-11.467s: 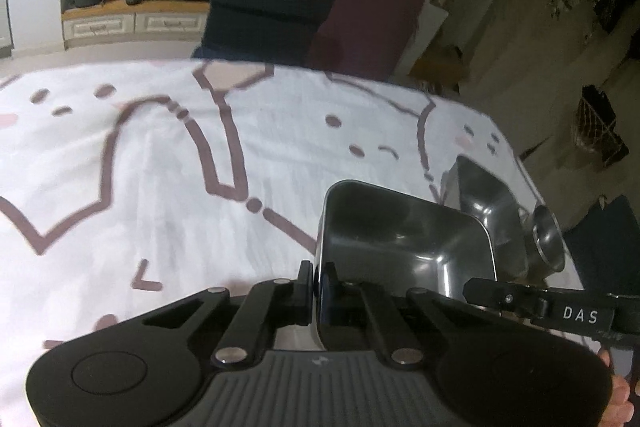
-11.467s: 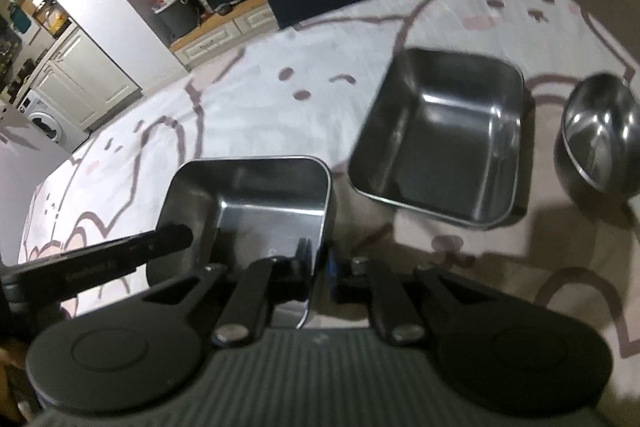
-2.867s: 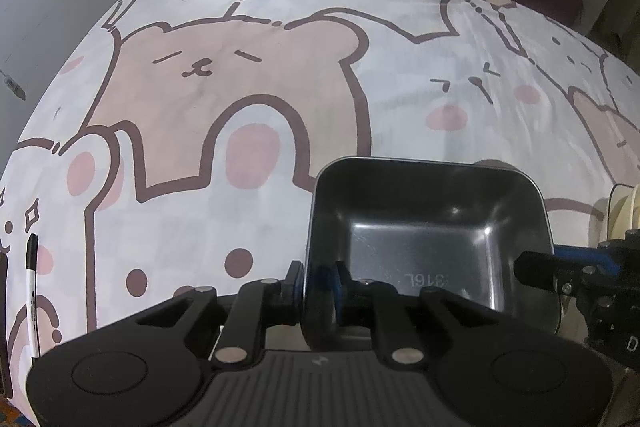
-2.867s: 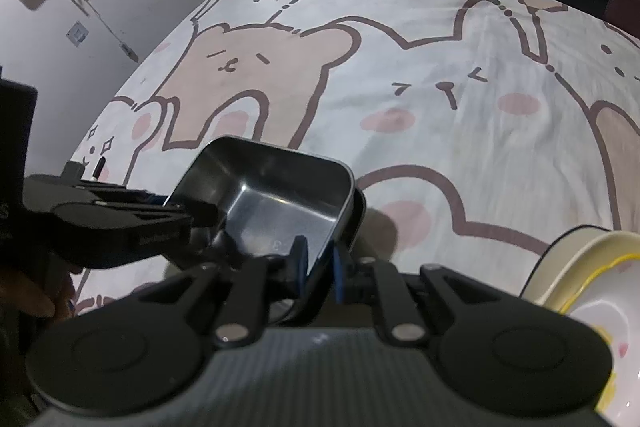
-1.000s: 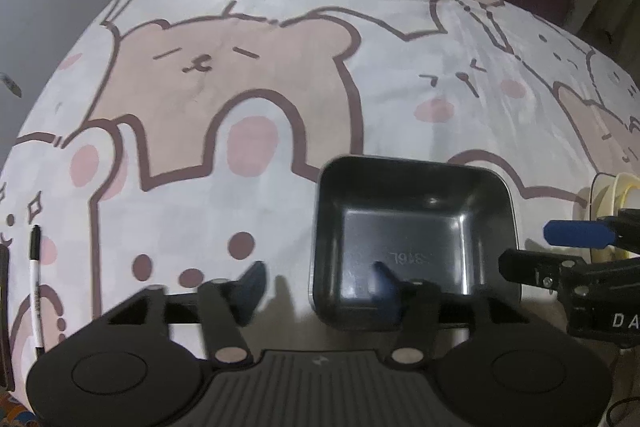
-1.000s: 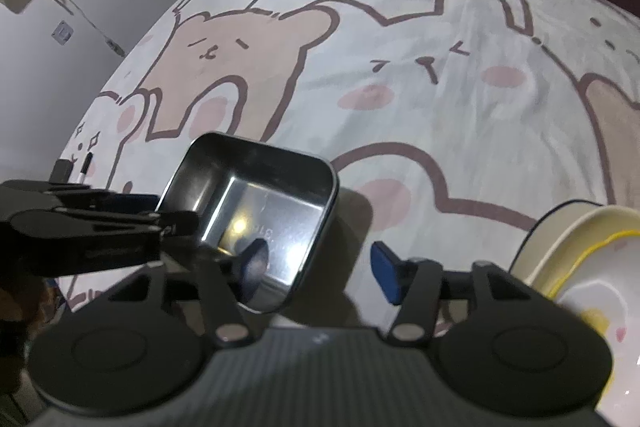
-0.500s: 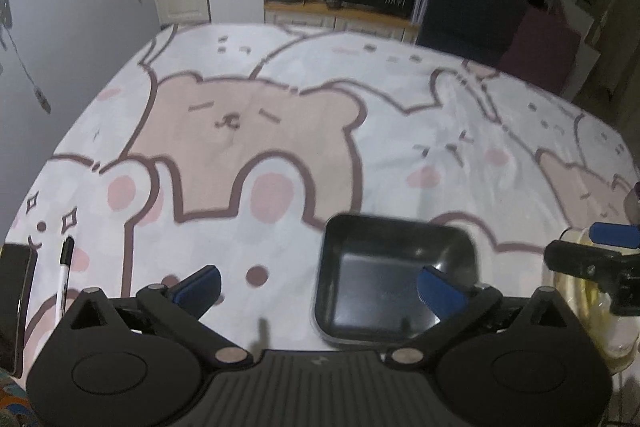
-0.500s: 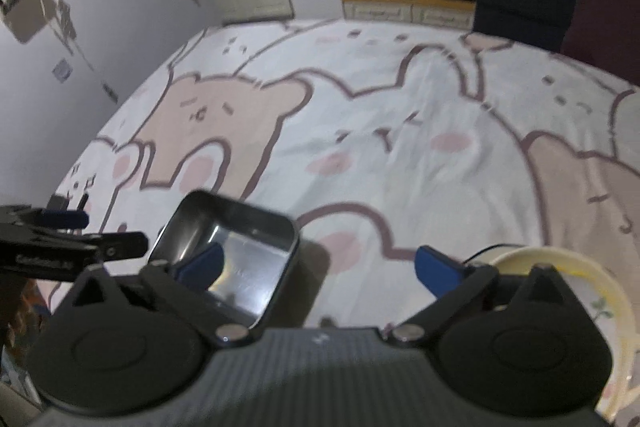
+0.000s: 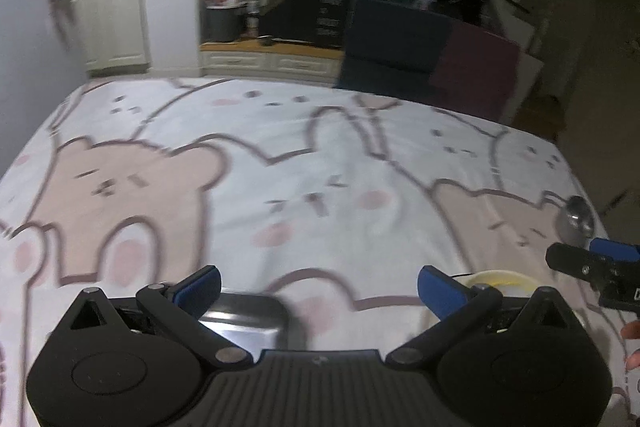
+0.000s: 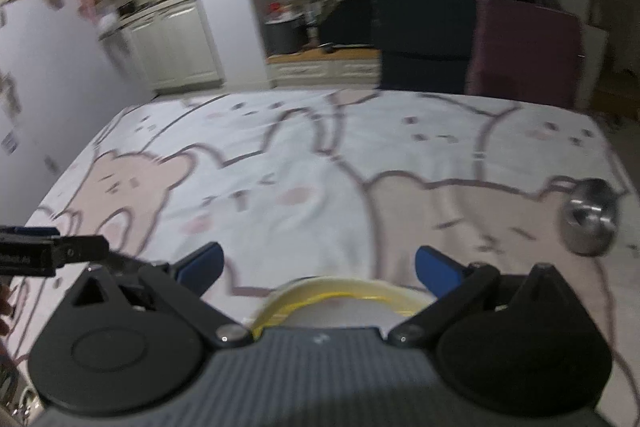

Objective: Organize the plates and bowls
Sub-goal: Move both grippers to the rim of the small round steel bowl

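My left gripper [image 9: 319,285] stands wide open with nothing between its blue pads. Just under its left finger lies the square steel tray [image 9: 244,319] on the bear-print tablecloth [image 9: 320,163], mostly hidden by the gripper body. A cream bowl with a yellow rim [image 9: 500,277] shows behind its right finger. My right gripper [image 10: 318,265] is also wide open and holds nothing; the same cream bowl [image 10: 340,293] sits directly below it. A small round steel bowl [image 10: 590,223] rests near the table's right edge, also seen as the steel bowl [image 9: 576,221] in the left wrist view. The right gripper's tip [image 9: 588,263] pokes in there.
Dark blue and maroon chairs [image 10: 472,43] stand at the table's far side. A white wall [image 10: 80,67] runs along the left, with cabinets and cluttered shelves behind. The left gripper's finger [image 10: 52,251] reaches in at the left of the right wrist view. Both views are motion-blurred.
Both grippers opened off the steel tray, left it on the cloth, then rose and tipped up. The tray slid low in the left view; the right view shifted over the cream bowl.
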`<state>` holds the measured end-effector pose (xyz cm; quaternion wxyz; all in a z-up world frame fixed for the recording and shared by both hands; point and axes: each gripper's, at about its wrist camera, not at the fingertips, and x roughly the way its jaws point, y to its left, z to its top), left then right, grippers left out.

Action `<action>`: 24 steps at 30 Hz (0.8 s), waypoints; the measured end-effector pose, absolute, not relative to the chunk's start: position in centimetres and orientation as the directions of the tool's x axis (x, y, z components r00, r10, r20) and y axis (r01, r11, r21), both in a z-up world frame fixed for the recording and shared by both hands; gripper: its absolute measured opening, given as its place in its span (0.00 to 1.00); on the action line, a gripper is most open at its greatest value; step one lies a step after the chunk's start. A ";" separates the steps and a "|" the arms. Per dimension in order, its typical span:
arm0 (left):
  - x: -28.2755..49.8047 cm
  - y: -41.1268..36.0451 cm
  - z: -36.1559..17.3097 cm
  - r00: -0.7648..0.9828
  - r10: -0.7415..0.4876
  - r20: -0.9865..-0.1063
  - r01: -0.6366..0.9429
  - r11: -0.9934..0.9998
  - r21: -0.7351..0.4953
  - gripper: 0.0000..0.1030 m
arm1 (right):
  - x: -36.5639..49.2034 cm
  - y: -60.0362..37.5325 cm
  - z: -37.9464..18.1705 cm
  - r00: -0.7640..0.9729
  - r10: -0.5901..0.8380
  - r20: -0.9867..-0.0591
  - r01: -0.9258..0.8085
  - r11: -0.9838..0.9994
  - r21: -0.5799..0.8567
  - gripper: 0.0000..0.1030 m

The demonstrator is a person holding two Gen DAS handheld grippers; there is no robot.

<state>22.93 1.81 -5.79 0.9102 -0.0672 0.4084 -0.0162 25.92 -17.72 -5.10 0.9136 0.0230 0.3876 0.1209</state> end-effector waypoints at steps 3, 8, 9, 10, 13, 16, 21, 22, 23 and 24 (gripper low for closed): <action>24.0 -1.7 -5.9 0.666 -0.141 -0.733 0.020 0.985 -0.171 1.00 | 25.9 -21.3 -5.2 0.697 0.196 -0.690 -0.141 0.981 0.136 1.00; 25.0 -8.2 -5.8 0.668 -0.235 -0.706 0.100 0.968 -0.228 1.00 | 26.1 -27.8 -5.3 0.719 0.143 -0.680 -0.042 0.986 0.162 1.00; 25.2 -9.5 -5.8 0.672 -0.246 -0.699 0.112 0.966 -0.232 1.00 | 26.2 -29.0 -5.4 0.724 0.131 -0.677 -0.026 0.986 0.163 1.00; 25.4 -10.8 -5.8 0.674 -0.259 -0.692 0.126 0.963 -0.238 1.00 | 26.3 -30.5 -5.4 0.731 0.117 -0.672 -0.010 0.987 0.161 1.00; 26.0 -14.4 -5.9 0.669 -0.288 -0.685 0.153 0.955 -0.253 1.00 | 26.4 -34.5 -5.4 0.754 0.073 -0.653 0.022 0.990 0.136 1.00; 27.1 -17.8 -6.4 0.669 -0.305 -0.678 0.160 0.950 -0.269 1.00 | 27.2 -38.7 -6.0 0.770 0.033 -0.637 0.056 0.991 0.119 1.00; 29.3 -22.6 -7.5 0.666 -0.352 -0.658 0.143 0.926 -0.350 1.00 | 29.5 -45.1 -7.5 0.782 0.019 -0.622 0.033 0.997 0.072 1.00; 29.7 -23.5 -7.8 0.662 -0.367 -0.654 0.140 0.917 -0.373 1.00 | 30.1 -46.1 -7.8 0.785 0.027 -0.619 0.009 0.998 0.055 1.00; 30.2 -24.4 -8.2 0.659 -0.386 -0.646 0.139 0.906 -0.399 0.98 | 30.5 -46.9 -8.0 0.786 0.031 -0.617 -0.009 0.999 0.038 1.00; 30.6 -25.1 -8.5 0.657 -0.401 -0.638 0.137 0.896 -0.423 0.98 | 31.2 -47.8 -8.3 0.785 0.030 -0.619 -0.024 1.000 0.019 1.00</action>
